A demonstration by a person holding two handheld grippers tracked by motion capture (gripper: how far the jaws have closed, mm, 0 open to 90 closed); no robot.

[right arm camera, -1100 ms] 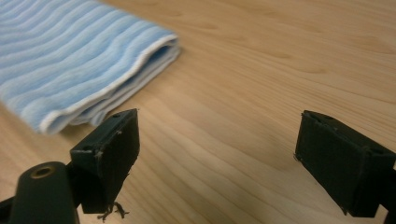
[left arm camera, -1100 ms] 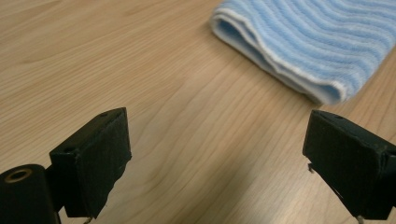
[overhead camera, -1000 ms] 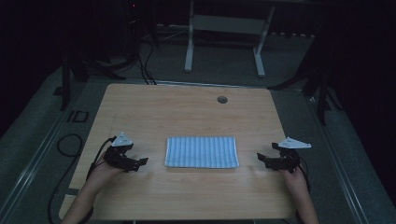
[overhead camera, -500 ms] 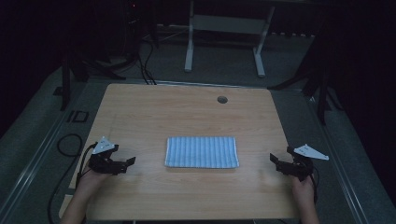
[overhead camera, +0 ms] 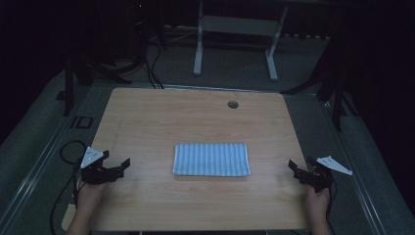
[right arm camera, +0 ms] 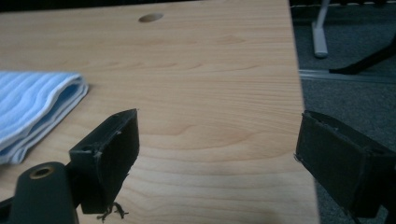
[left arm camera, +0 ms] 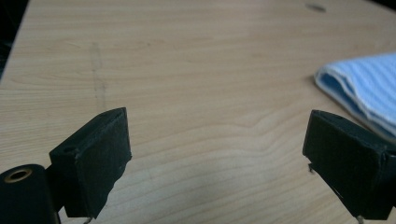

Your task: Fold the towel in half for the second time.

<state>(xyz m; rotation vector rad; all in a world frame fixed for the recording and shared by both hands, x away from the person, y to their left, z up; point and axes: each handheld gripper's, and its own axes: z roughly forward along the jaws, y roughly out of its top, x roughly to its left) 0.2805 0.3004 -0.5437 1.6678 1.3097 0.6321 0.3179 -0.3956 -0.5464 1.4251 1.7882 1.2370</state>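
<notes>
Hands hold both grippers low at the near corners of the table [overhead camera: 147, 117]. The left gripper [overhead camera: 125, 165] points right with jaws spread wide, empty. The right gripper [overhead camera: 292, 167] points left, also released. The folded cloth [overhead camera: 211, 159] lies flat between them, near the front edge, long axis left to right.

Counted on the tabletop [overhead camera: 147, 117]: one folded blue striped cloth [overhead camera: 211, 159], one round hole [overhead camera: 233, 104] near the far edge. Also two grippers, left [overhead camera: 125, 164] and right [overhead camera: 292, 166], at the near corners.
</notes>
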